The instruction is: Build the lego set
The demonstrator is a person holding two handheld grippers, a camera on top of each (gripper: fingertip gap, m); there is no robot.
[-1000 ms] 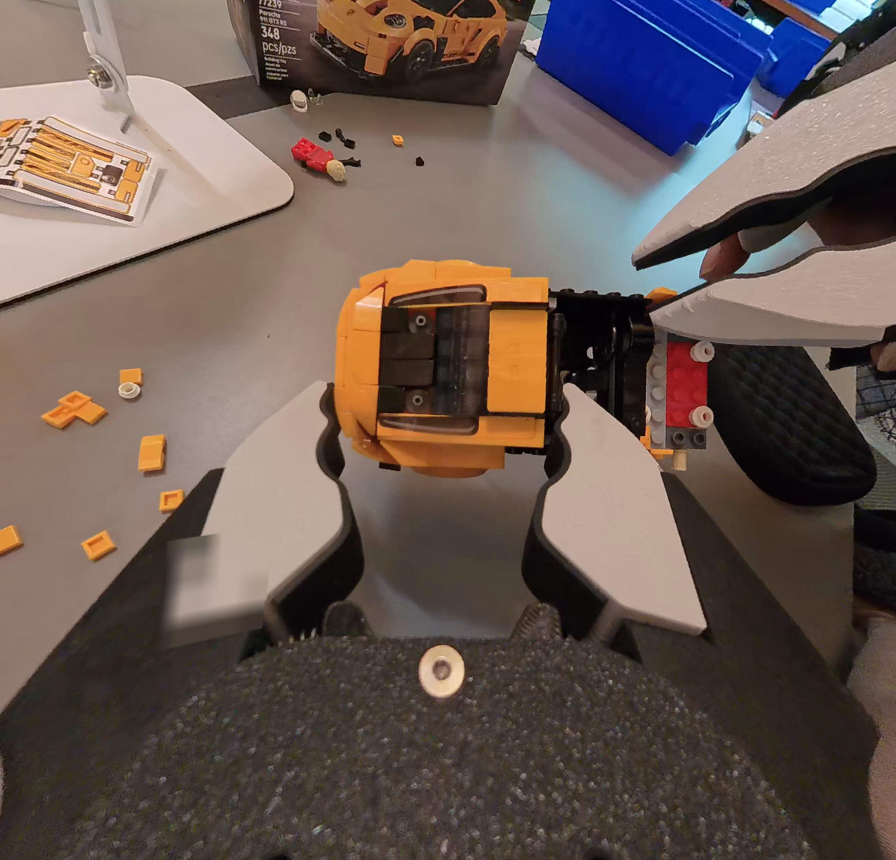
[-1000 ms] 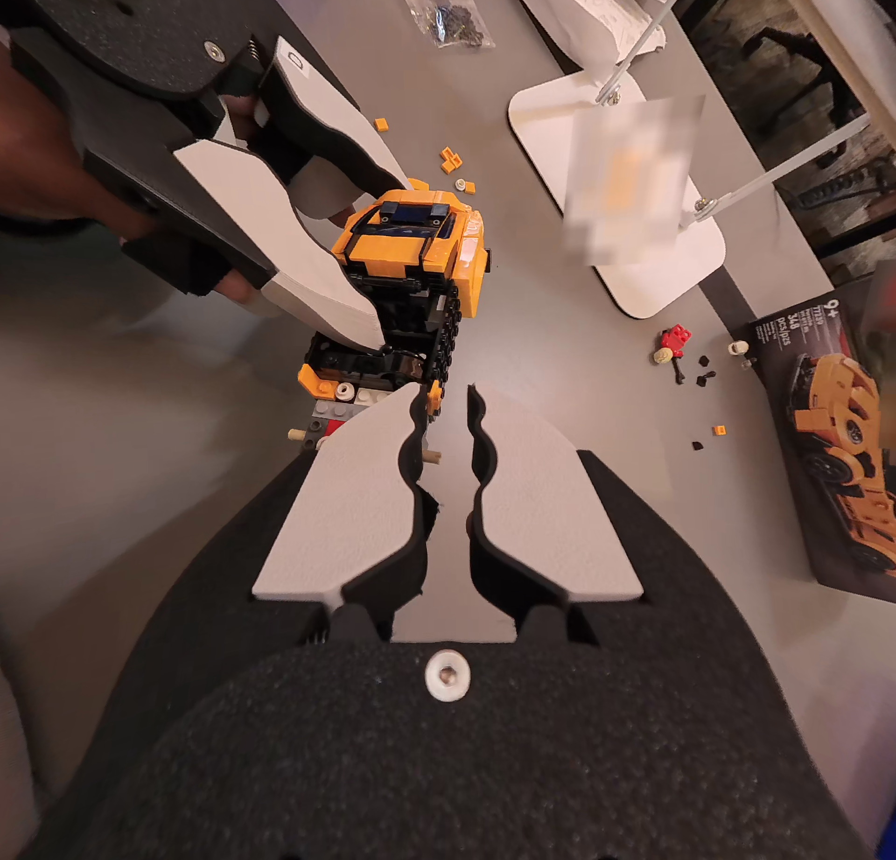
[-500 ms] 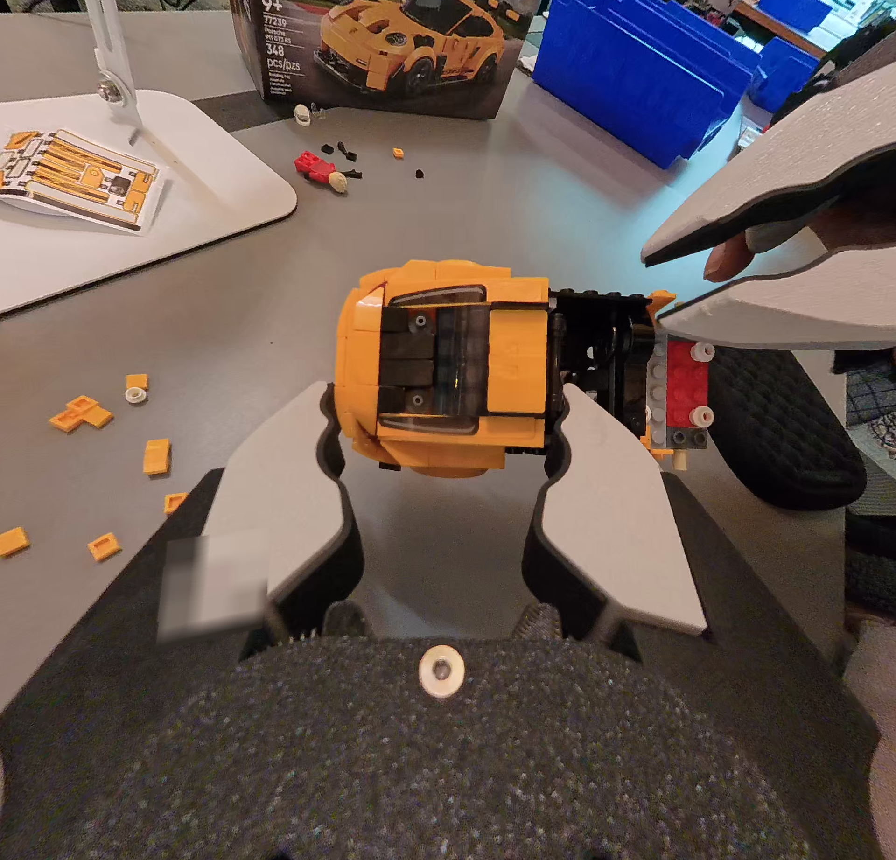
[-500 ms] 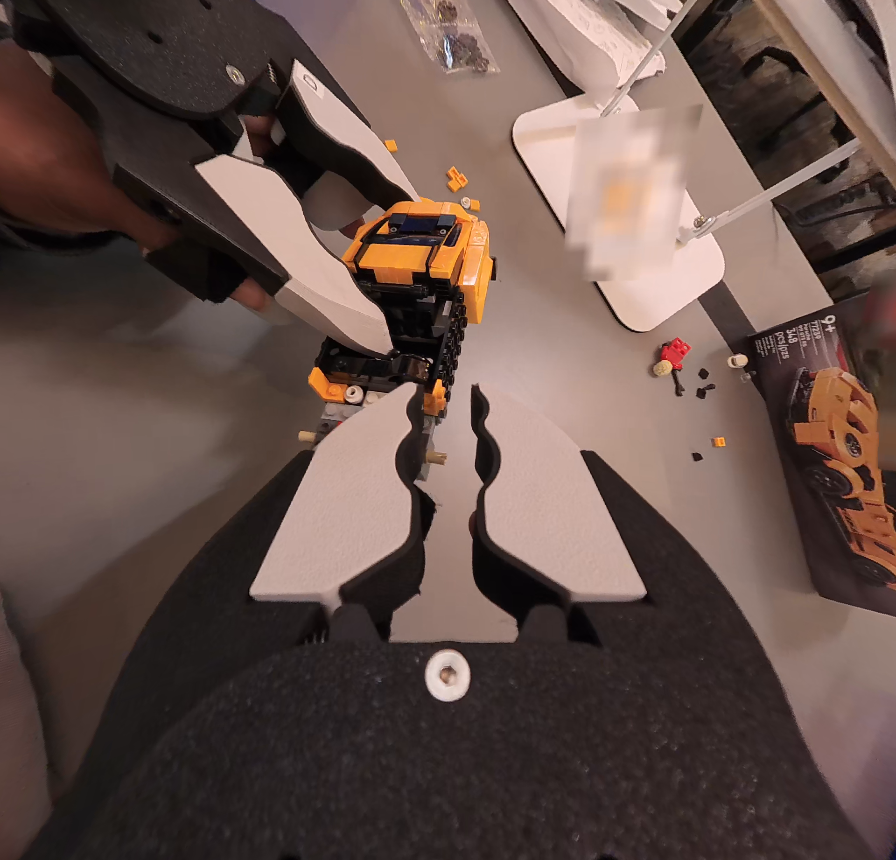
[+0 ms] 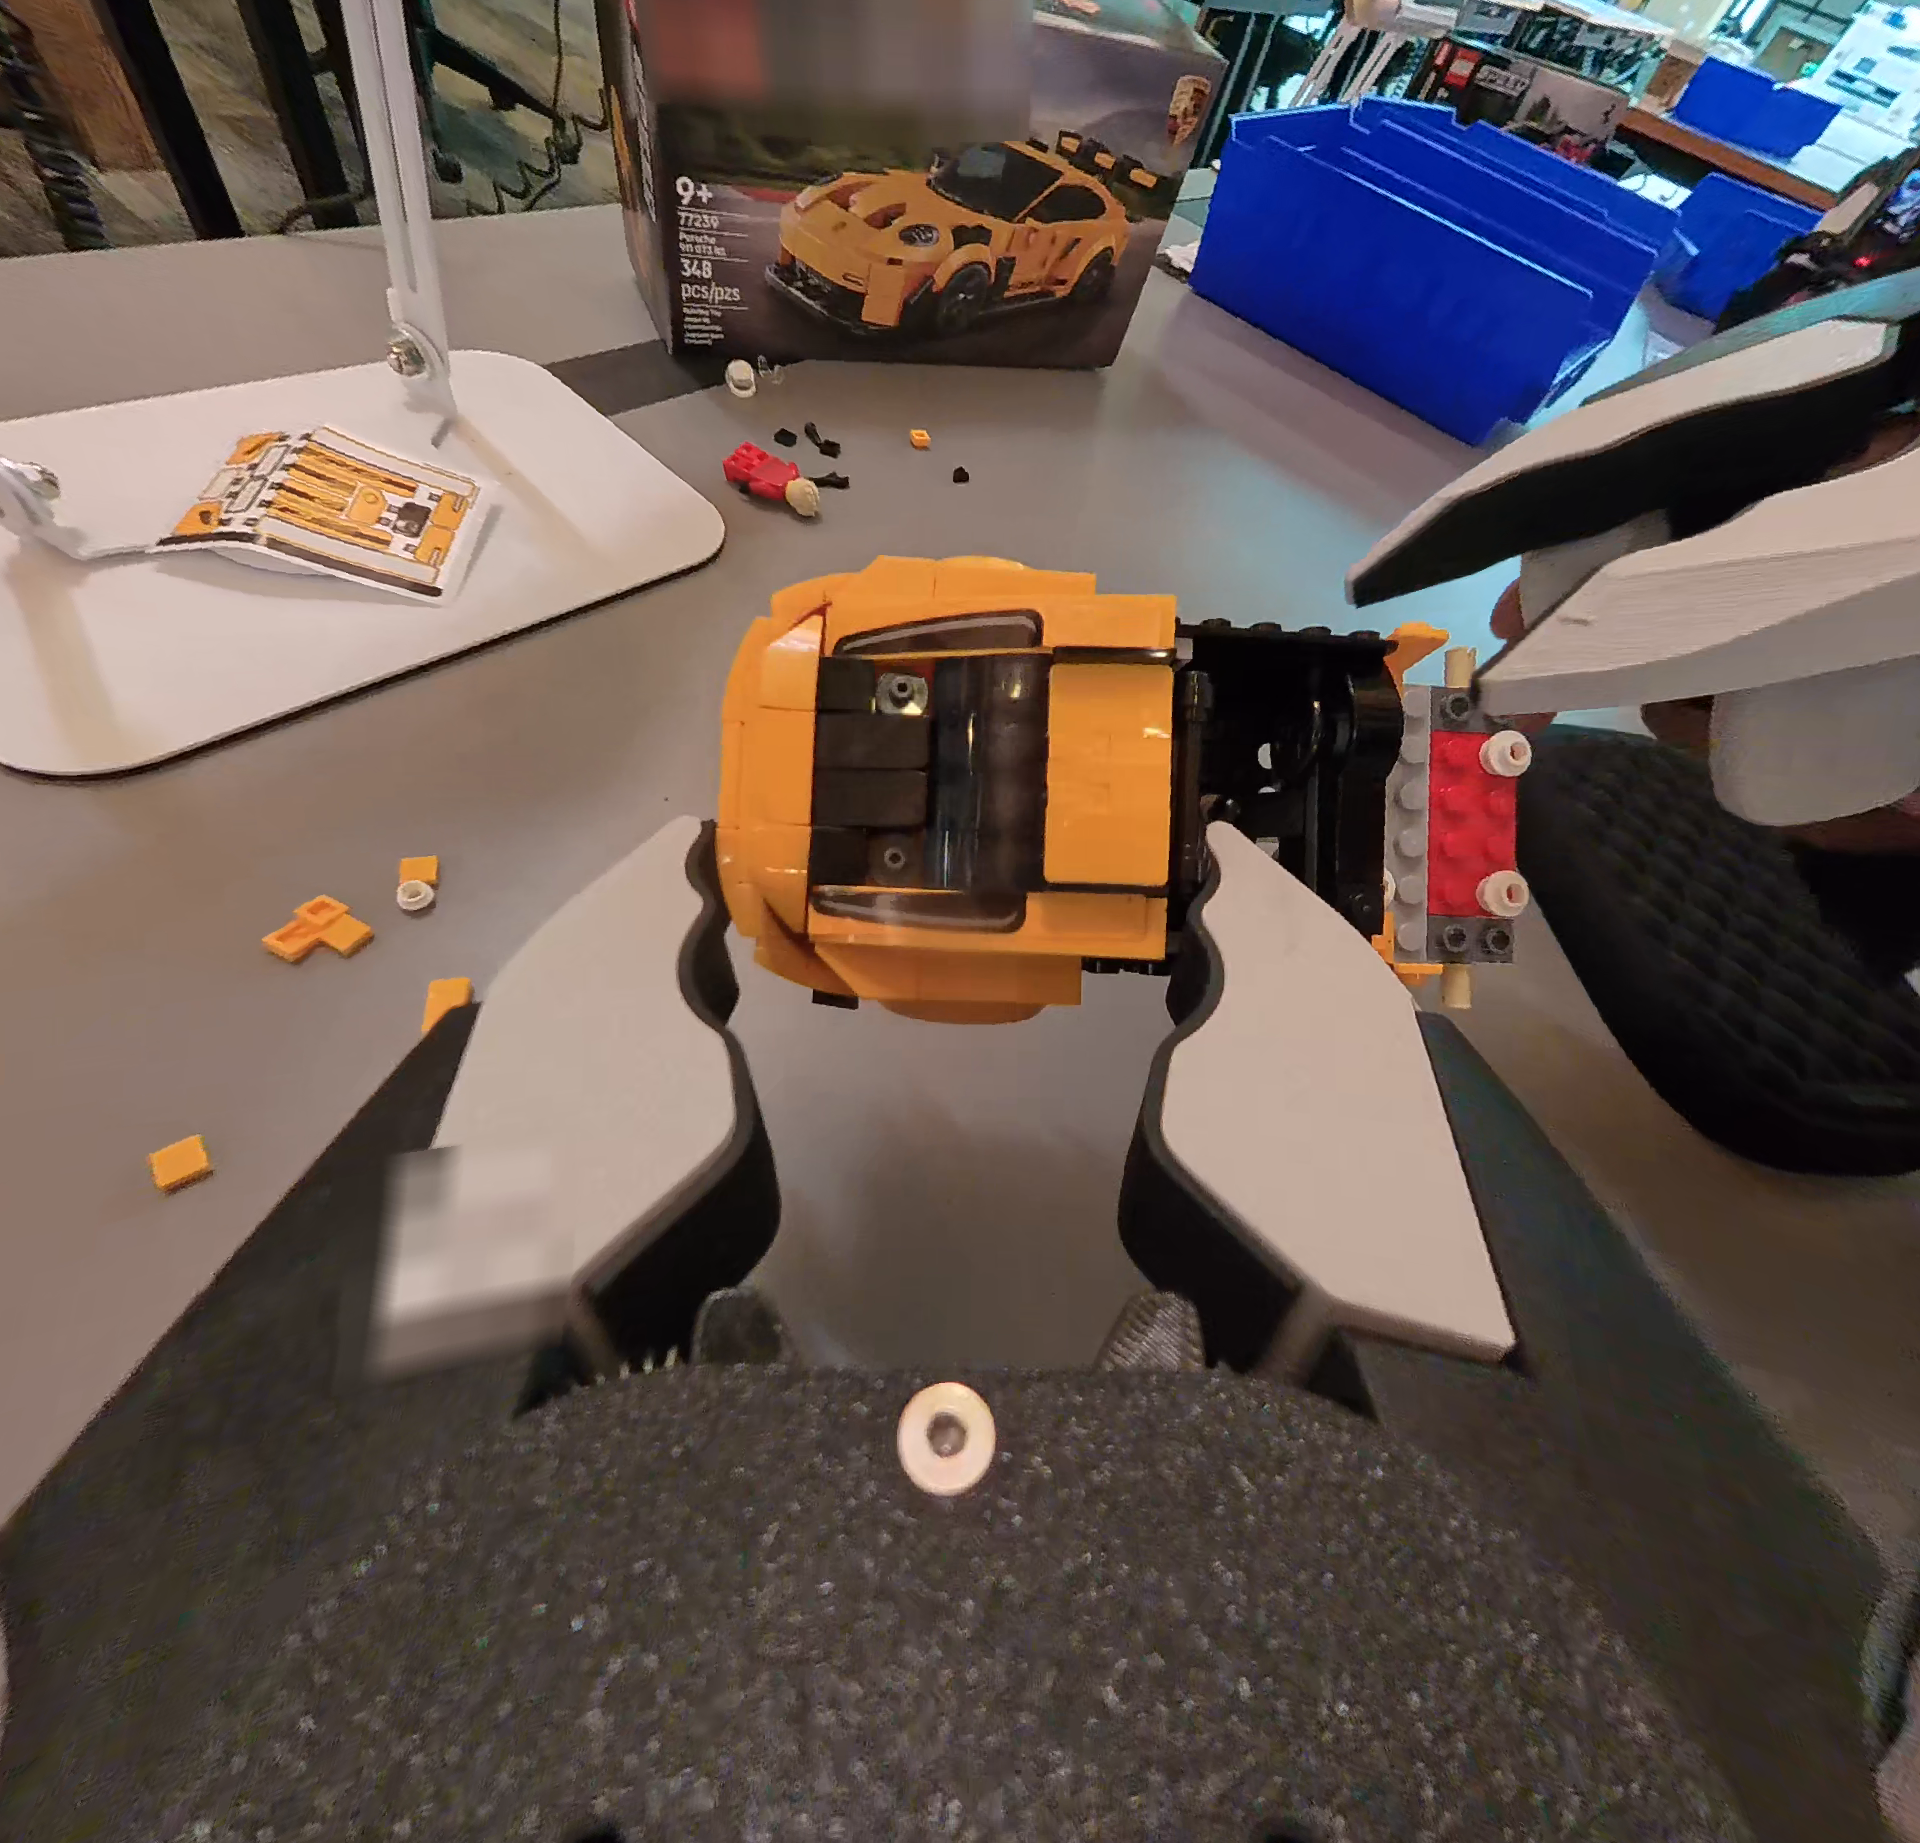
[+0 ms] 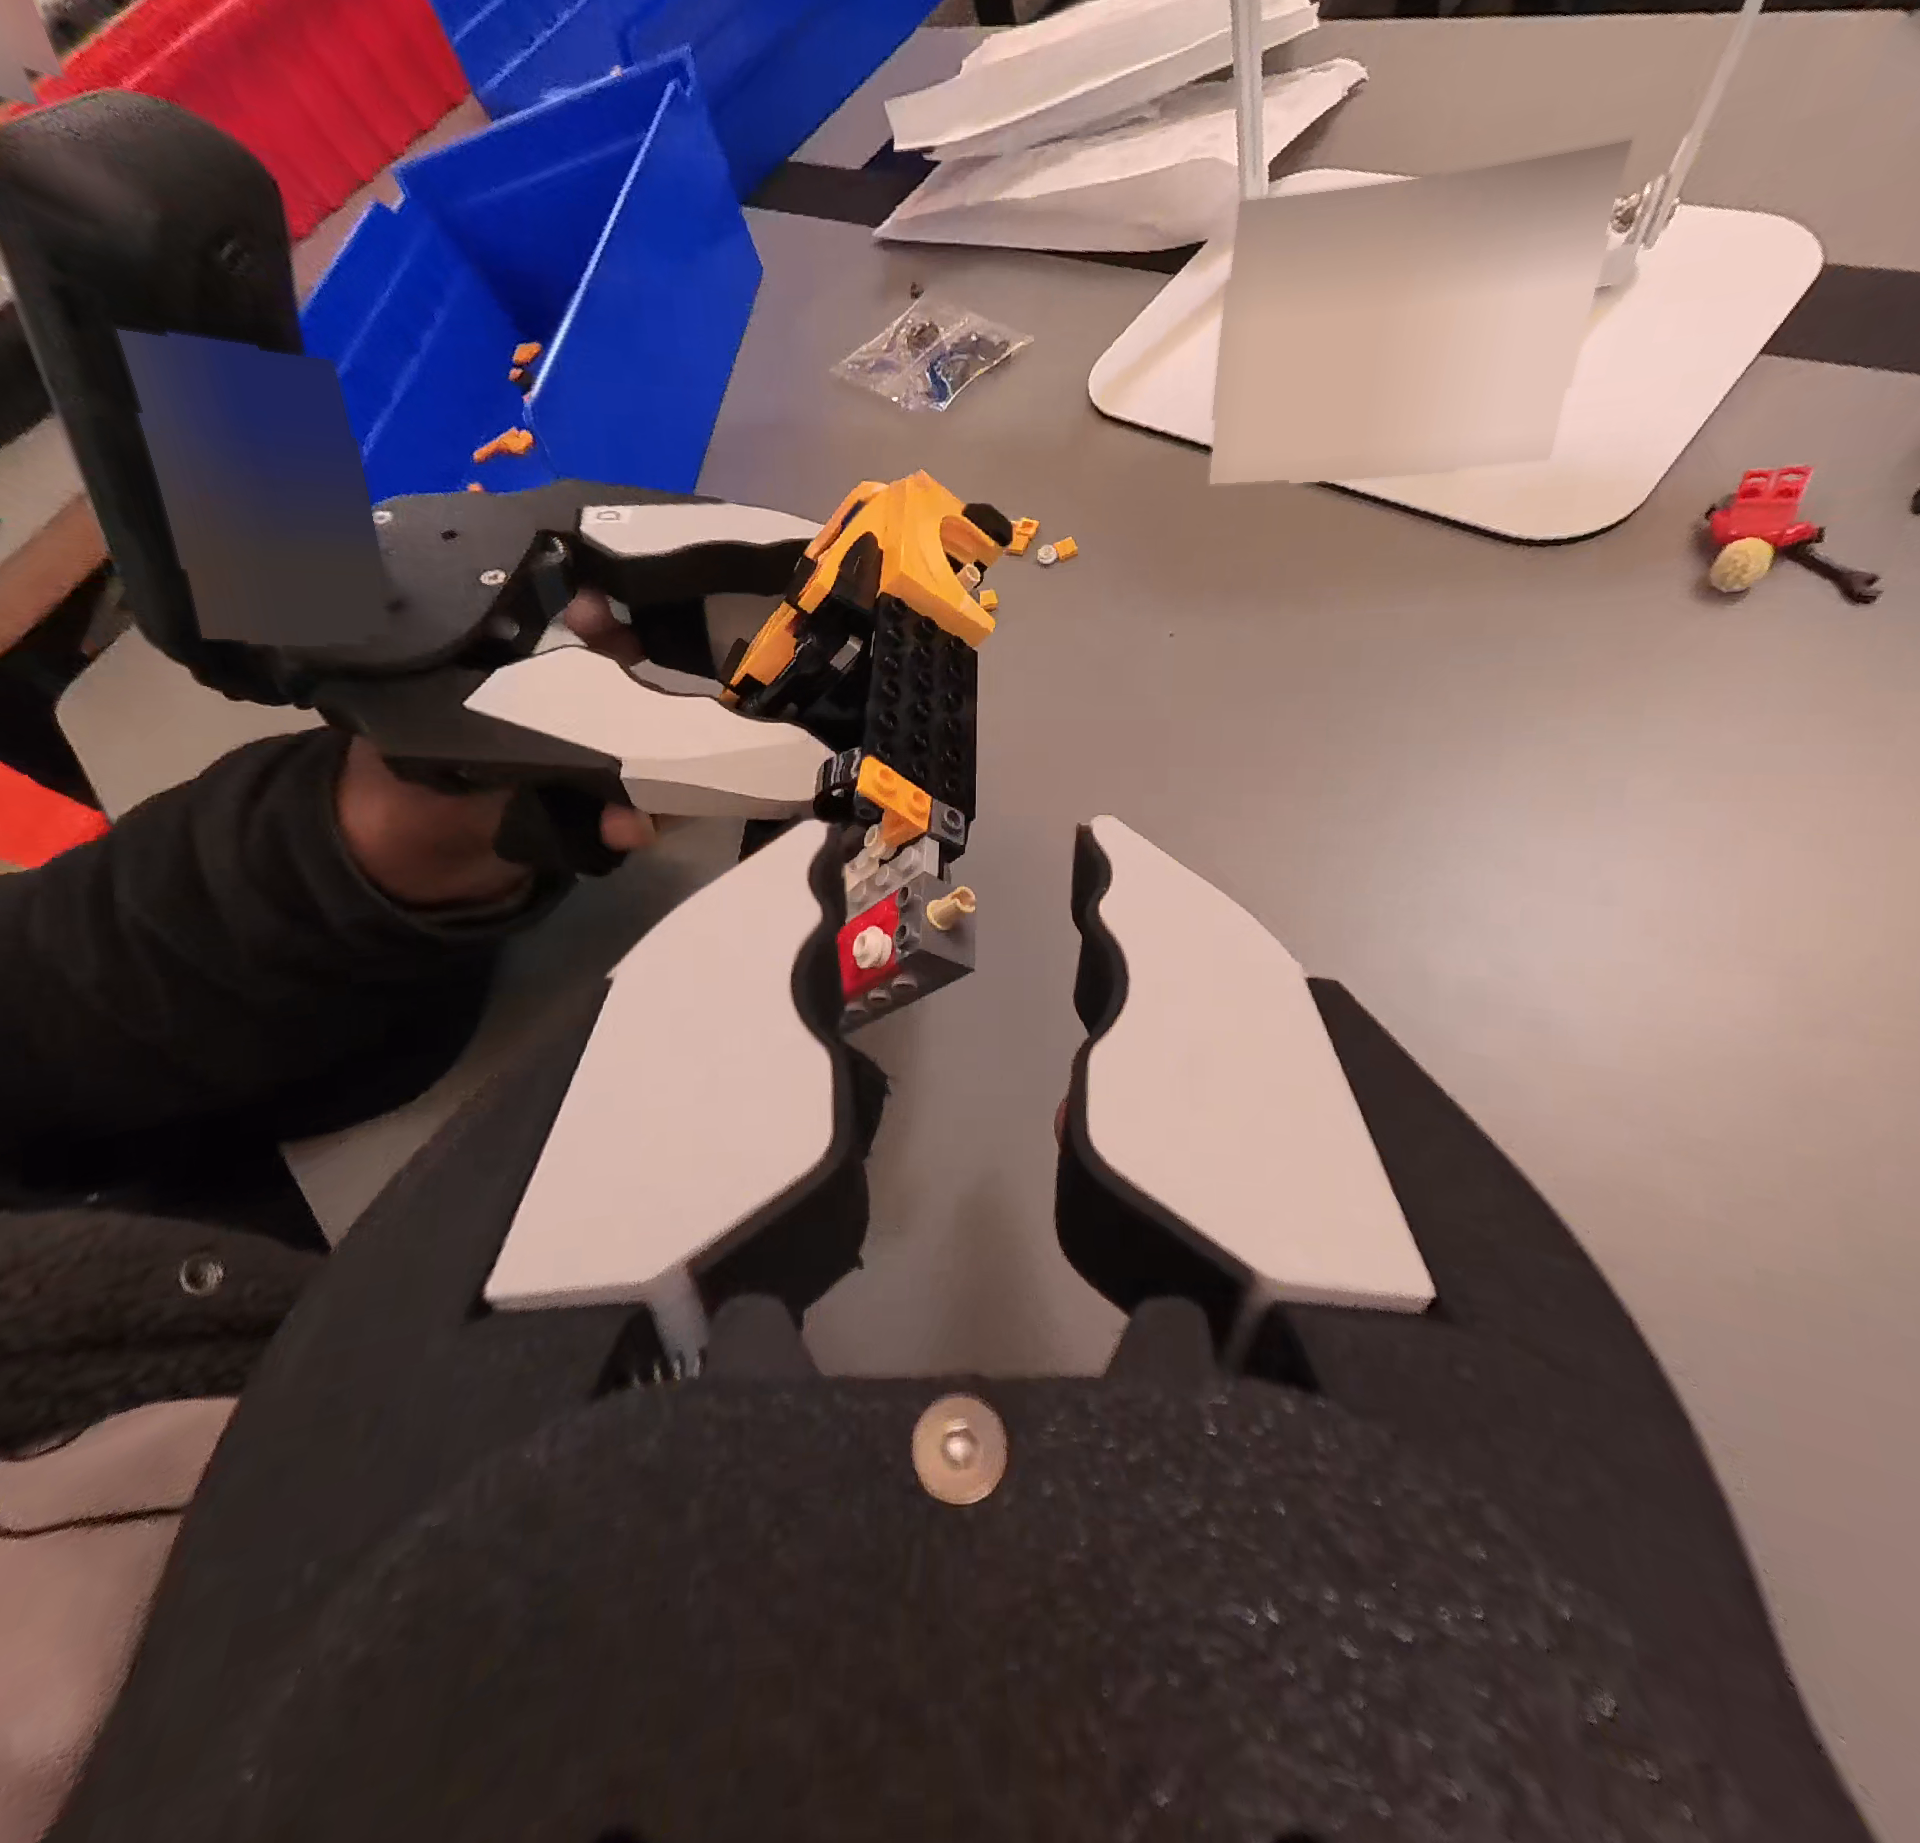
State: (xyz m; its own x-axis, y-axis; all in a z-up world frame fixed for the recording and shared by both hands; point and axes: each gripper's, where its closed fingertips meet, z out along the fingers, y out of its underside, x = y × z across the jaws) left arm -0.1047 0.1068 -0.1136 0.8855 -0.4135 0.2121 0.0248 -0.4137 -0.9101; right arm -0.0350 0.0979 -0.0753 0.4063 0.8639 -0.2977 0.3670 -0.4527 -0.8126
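Two grippers meet on one half-stripped orange brick car (image 5: 987,785): my left gripper (image 5: 951,920) clamps its body above the table, while my right gripper (image 6: 951,920) stands parted around its red-and-grey end (image 6: 883,946); orange tiles (image 5: 312,936) lie loose.

Orange-and-black toy car (image 5: 966,785) with red-and-grey end, grey tabletop (image 5: 1091,505), blue bins (image 5: 1392,255), white stand base (image 5: 343,640)

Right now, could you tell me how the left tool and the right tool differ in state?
The left tool is clamped across the orange and black brick-built car, a finger against each side; the right tool stands open with nothing clamped. The left tool carries the car clear of the grey table; the right tool only has the car's grey-and-red end between its fingers. Both have white fingers.
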